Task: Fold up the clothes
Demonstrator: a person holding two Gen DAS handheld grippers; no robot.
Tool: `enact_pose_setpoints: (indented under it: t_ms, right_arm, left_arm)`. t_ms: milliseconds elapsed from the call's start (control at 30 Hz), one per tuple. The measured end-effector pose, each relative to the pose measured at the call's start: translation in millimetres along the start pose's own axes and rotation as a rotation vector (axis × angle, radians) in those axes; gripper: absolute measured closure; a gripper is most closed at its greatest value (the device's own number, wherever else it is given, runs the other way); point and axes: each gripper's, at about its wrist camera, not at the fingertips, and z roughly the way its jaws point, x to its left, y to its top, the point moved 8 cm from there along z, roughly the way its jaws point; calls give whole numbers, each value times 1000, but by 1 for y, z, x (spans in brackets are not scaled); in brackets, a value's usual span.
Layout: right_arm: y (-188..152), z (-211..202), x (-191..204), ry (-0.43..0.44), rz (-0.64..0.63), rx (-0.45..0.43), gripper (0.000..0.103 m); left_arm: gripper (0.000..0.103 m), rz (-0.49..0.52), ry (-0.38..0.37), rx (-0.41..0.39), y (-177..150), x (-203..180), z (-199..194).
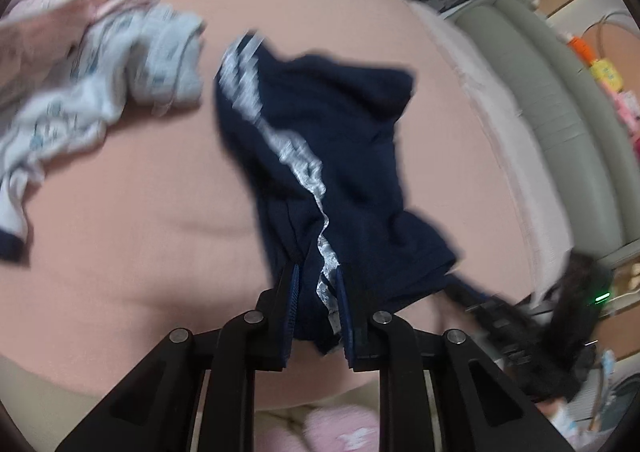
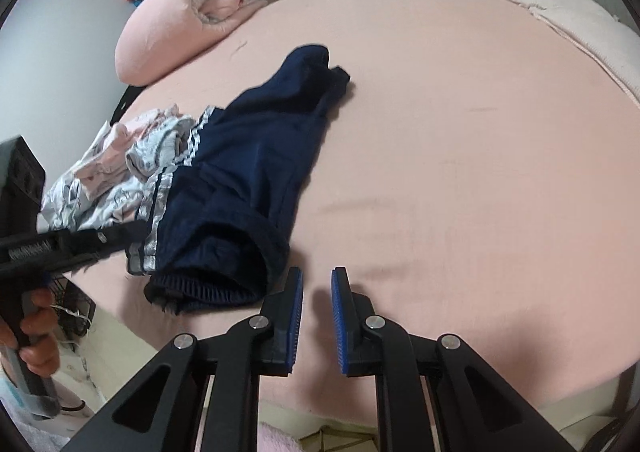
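One pair of navy shorts lies on the pink bed sheet, long axis running from the near edge of the bed up and away. In the right wrist view the ribbed waistband sits at the near end and the leg openings point toward the rolled pink blanket at the far side. A silver-and-white stripe follows the same long line down the side of the shorts.

The left gripper pinches the near end of the shorts — navy cloth and a bit of the stripe are bunched between its blue pads, which stand close together. The cloth rises from the sheet to the jaws.

The right gripper holds nothing. Its pads stand nearly together with a narrow slot between them, bare sheet showing through, just beside the waistband but apart from it.

Beyond the shorts, touching their striped edge in the right wrist view, sits one crumpled heap of pale clothes — white patterned and pink pieces — whose count I cannot tell. A hand grips the left tool's handle.
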Motion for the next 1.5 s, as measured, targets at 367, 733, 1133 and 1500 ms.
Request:
enact_pose_setpoints:
  t_ms: [367,733,1133,1500]
  right_arm:
    - [6,1,18,-7,-170,33,81]
    - [14,-14,41,-76,-462,-44,46]
    - [-4,-3,59,-218,-876,-90,45]
    - [-12,21,70,-379,-1141,-155,45]
  left_arm:
    - [82,349,273,-101,-6,-16,-16]
    - [26,402,324,-161,10,-23,-24]
    - [26,418,370,-223,28,-10,-40]
    - [26,428,387,-219,40,-2,-37]
